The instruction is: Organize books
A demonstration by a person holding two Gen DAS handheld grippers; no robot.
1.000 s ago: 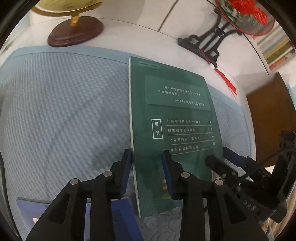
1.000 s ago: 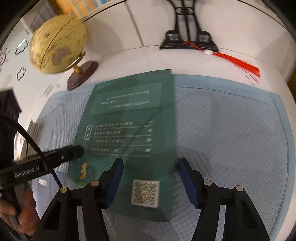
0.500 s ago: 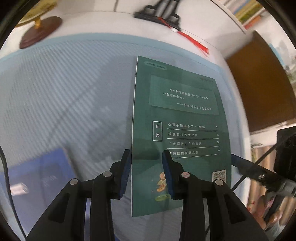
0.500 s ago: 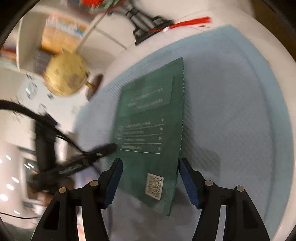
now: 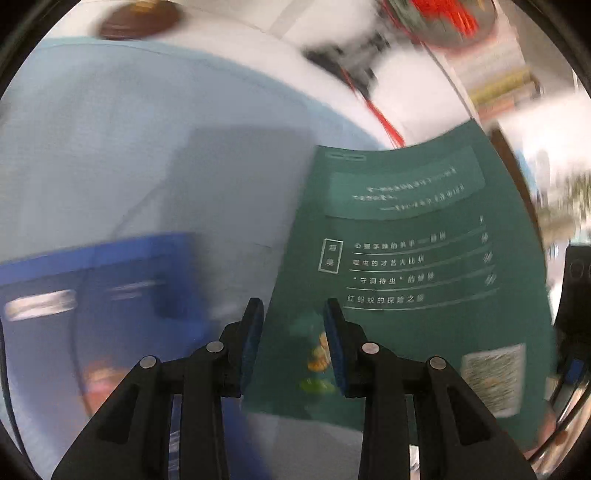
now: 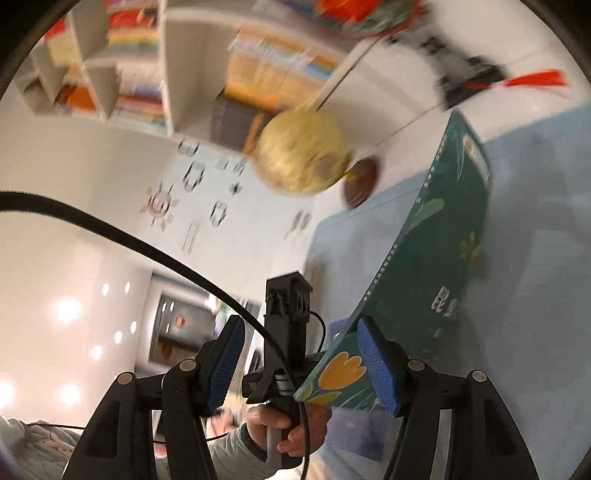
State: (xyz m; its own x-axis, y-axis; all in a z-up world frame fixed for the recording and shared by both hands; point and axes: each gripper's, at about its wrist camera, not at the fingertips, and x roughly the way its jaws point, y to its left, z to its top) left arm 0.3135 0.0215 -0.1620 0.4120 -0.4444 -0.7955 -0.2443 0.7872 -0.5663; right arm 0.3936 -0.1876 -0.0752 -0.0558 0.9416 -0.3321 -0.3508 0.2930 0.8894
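Thin dark-green paperback book [image 5: 406, 280]: raised off the pale-blue textured mat [image 5: 155, 147] that covers the white tabletop [image 5: 236, 33], held tilted, its near-left corner clamped by the left claw [image 5: 291, 343], whose jaws are narrowly set on the cover. Right claw [image 6: 299, 362]: jaws held about half apart; one blue pad [image 6: 376, 365] lies against the book's flowered cover [image 6: 436, 280], the other stands clear, so no grip is seen. Blue book [image 5: 96, 306]: laid flat at the mat's near-left corner. Yellow globe [image 6: 303, 151]: placed at the tabletop's far edge.
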